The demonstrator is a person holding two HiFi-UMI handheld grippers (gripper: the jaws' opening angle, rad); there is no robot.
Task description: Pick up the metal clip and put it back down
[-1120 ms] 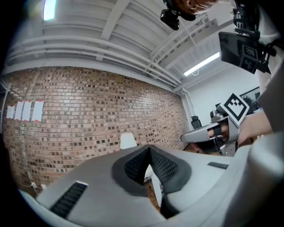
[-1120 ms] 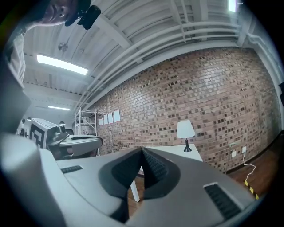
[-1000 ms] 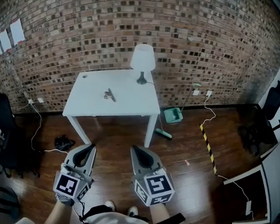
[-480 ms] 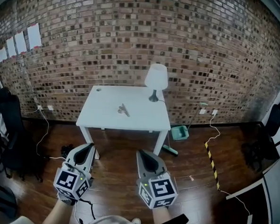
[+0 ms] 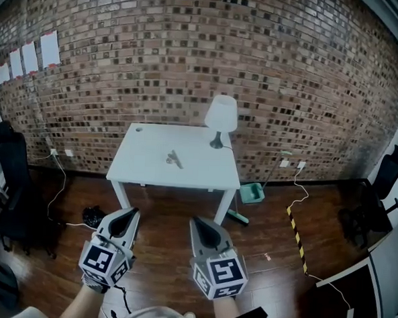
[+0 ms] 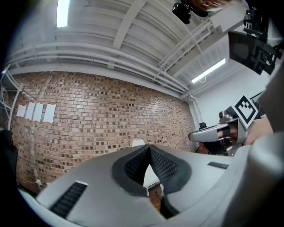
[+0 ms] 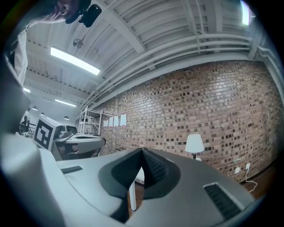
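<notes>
Well, both grippers are held level over the wooden floor (image 5: 275, 227), side by side and well short of the table. The left gripper (image 5: 130, 213) has its jaws pressed together with nothing between them; in the left gripper view its ribbed pads (image 6: 166, 166) meet at the tip. The right gripper (image 5: 196, 222) is closed and empty too.

The metal clip (image 5: 174, 159) lies near the middle of the white table (image 5: 141, 168), well apart from both grippers. A white lamp (image 5: 222, 115) stands at the table's far right corner, in front of the brick wall (image 5: 291, 73). A green dustpan (image 5: 253, 192) sits on the floor just right of the table.
</notes>
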